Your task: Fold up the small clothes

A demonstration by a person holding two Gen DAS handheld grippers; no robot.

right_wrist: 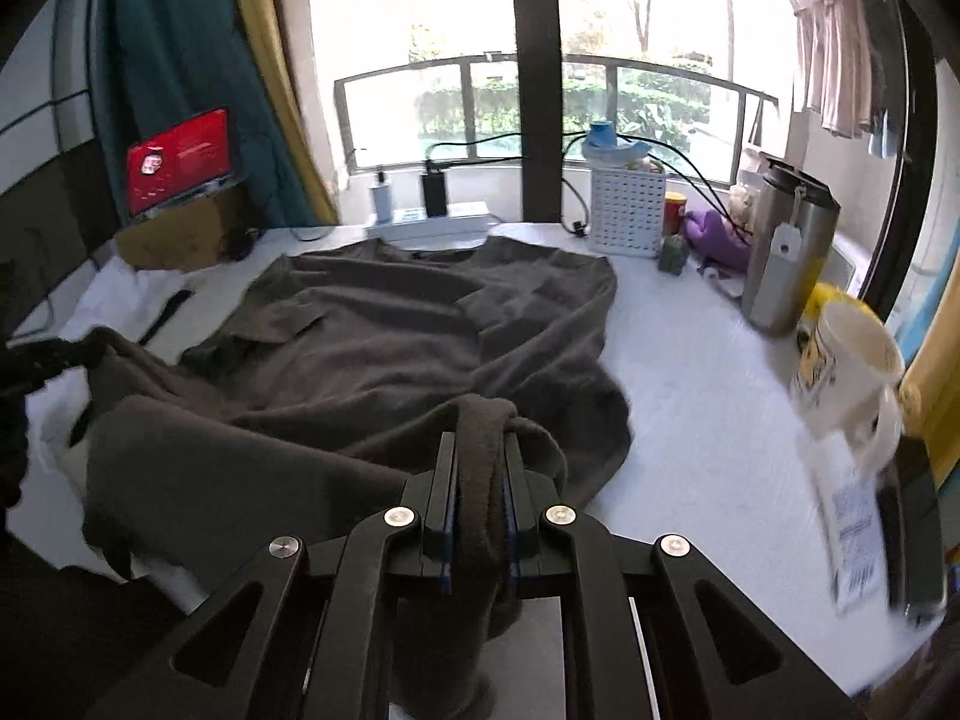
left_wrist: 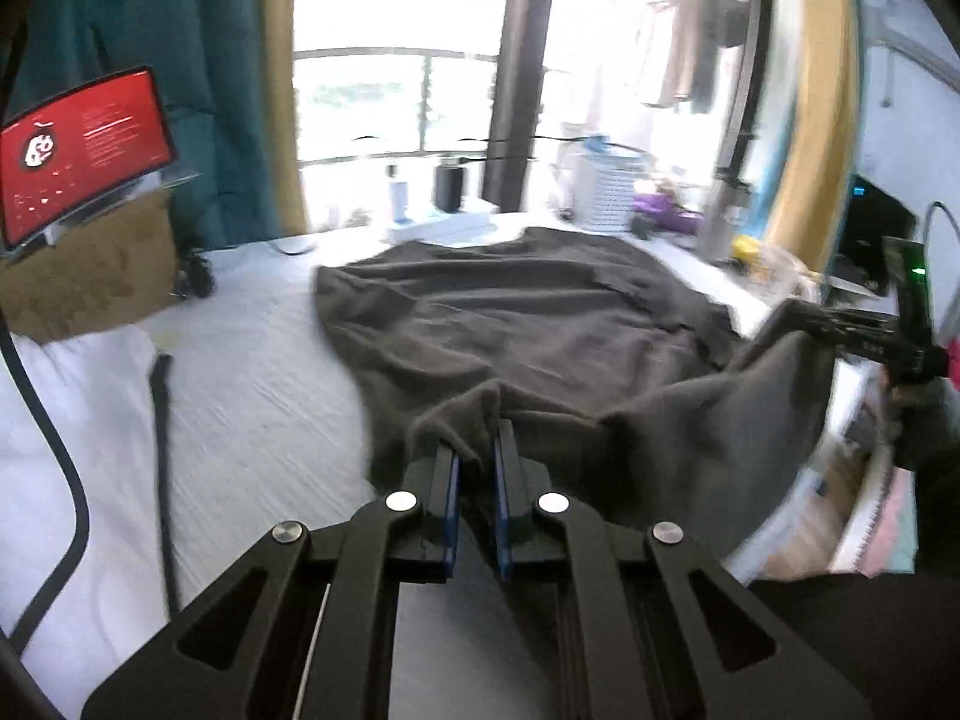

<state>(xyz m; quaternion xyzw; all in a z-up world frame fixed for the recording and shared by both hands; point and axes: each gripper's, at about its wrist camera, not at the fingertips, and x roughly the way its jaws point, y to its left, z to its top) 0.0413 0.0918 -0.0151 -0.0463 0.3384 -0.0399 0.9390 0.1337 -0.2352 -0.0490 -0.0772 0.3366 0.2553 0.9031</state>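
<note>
White table (right_wrist: 690, 360) below a bright window. A dark grey-brown knit garment (right_wrist: 390, 336) is spread on it, near hem raised. Left gripper (left_wrist: 477, 450) and right gripper (right_wrist: 480, 450) are each clamped on a hem corner. Judged: first fold; hem to be carried toward the neckline evenly.

My left gripper (left_wrist: 477, 450) tilts downward ahead of me, its black fingers (left_wrist: 445, 480) with blue pads pinched nearly together on a bunch of dark cloth. My right gripper (right_wrist: 477, 456) points down at a like slant, its fingers (right_wrist: 443, 480) clamped on a thick roll of the same cloth. From the left wrist, my right gripper shows far off to the right.
</note>
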